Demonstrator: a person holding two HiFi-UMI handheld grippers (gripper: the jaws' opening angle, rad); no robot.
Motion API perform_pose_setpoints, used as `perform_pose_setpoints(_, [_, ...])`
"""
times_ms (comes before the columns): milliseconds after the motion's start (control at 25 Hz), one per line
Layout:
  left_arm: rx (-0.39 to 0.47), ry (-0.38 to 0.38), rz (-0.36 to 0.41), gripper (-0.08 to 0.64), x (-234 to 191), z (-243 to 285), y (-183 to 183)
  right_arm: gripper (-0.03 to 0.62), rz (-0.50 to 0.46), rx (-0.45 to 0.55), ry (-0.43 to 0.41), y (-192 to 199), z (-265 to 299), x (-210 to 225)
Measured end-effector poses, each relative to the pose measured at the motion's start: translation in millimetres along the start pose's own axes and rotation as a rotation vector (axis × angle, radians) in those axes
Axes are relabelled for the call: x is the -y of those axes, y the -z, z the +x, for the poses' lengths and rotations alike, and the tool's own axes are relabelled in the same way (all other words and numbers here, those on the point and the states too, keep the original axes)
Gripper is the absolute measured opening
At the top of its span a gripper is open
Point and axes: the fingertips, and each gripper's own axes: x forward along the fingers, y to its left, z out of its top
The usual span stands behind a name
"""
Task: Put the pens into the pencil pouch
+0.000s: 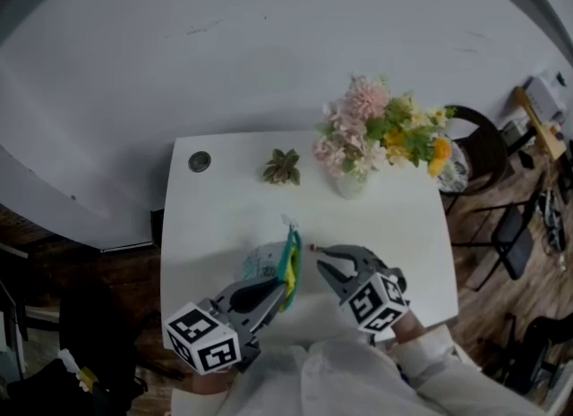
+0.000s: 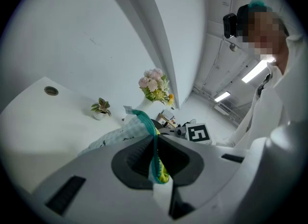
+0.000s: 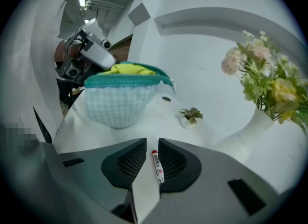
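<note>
A pale checked pencil pouch (image 1: 267, 264) with a teal zipper and yellow lining is held up over the white table (image 1: 215, 217). My left gripper (image 1: 281, 287) is shut on its open rim; in the left gripper view the teal edge (image 2: 155, 156) runs between the closed jaws. My right gripper (image 1: 324, 258) is just right of the pouch, shut on a white pen (image 3: 157, 166) with a red tip (image 1: 312, 248) that points at the pouch. In the right gripper view the pouch (image 3: 122, 101) hangs ahead with its mouth upward, apart from the pen.
A white vase of pink and yellow flowers (image 1: 351, 177) stands at the back right of the table. A small potted succulent (image 1: 283, 167) and a round cable grommet (image 1: 200, 162) sit at the back. Dark chairs (image 1: 515, 235) stand on the floor to the right.
</note>
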Motion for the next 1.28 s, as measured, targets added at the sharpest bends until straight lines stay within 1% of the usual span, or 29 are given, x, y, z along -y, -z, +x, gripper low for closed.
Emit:
perform_pose_setpoints(200, [0.003,-0.011,-0.009,0.032,-3,-1,-2,0.06,-0.096,-0.135,-0.025,26,23,1])
perform_pose_setpoints(320, [0.005,-0.006,-0.013,0.031,-4,0,-1,0.06,-0.107,-0.179,-0.047,34,35,2])
perform_pose_setpoints(400, [0.009,-0.005,-0.027,0.031,-5,1,-1,0.06,-0.116,-0.211,-0.069,39,41,2])
perform_pose_setpoints(480, [0.011,-0.01,-0.039,0.032,-5,2,-2,0.06,-0.136,-0.238,-0.073,42,46,4])
perform_pose_setpoints(600, [0.013,-0.002,-0.046,0.032,-6,3,0,0.06,-0.142,-0.259,-0.073,46,51,9])
perform_pose_setpoints(800, [0.018,-0.004,-0.056,0.032,-7,2,1,0.06,-0.147,-0.315,-0.116,59,54,7])
perform_pose_setpoints(880, [0.016,-0.01,-0.058,0.032,-7,1,1,0.06,-0.154,-0.324,-0.121,62,54,7])
perform_pose_setpoints(1080, [0.015,-0.013,-0.053,0.032,-8,0,2,0.06,-0.195,-0.328,-0.105,61,54,7])
perform_pose_setpoints(1280, [0.016,-0.021,-0.048,0.031,-9,-1,2,0.06,-0.184,-0.313,-0.084,60,53,5])
